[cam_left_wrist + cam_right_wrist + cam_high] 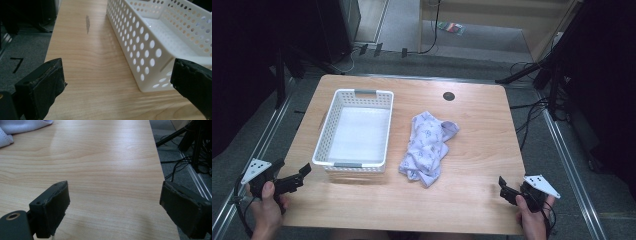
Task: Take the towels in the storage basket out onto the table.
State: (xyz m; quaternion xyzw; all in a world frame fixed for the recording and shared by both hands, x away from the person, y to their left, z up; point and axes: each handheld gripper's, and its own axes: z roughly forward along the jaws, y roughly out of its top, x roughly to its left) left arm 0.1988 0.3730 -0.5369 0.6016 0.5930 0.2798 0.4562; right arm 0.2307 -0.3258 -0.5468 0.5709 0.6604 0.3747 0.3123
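Note:
A crumpled pale lilac cloth with a small print lies on the wooden table, just right of a white perforated basket that stands empty. My left gripper hovers at the near left corner, open, with the basket's near corner close ahead between its jaws. My right gripper rests at the near right edge, open, with bare tabletop between its jaws. An edge of the cloth shows at the top left of the right gripper view.
A round dark cable hole sits near the table's far edge. Dark stands and cables crowd the floor beyond the right edge. The floor drops off left of the table.

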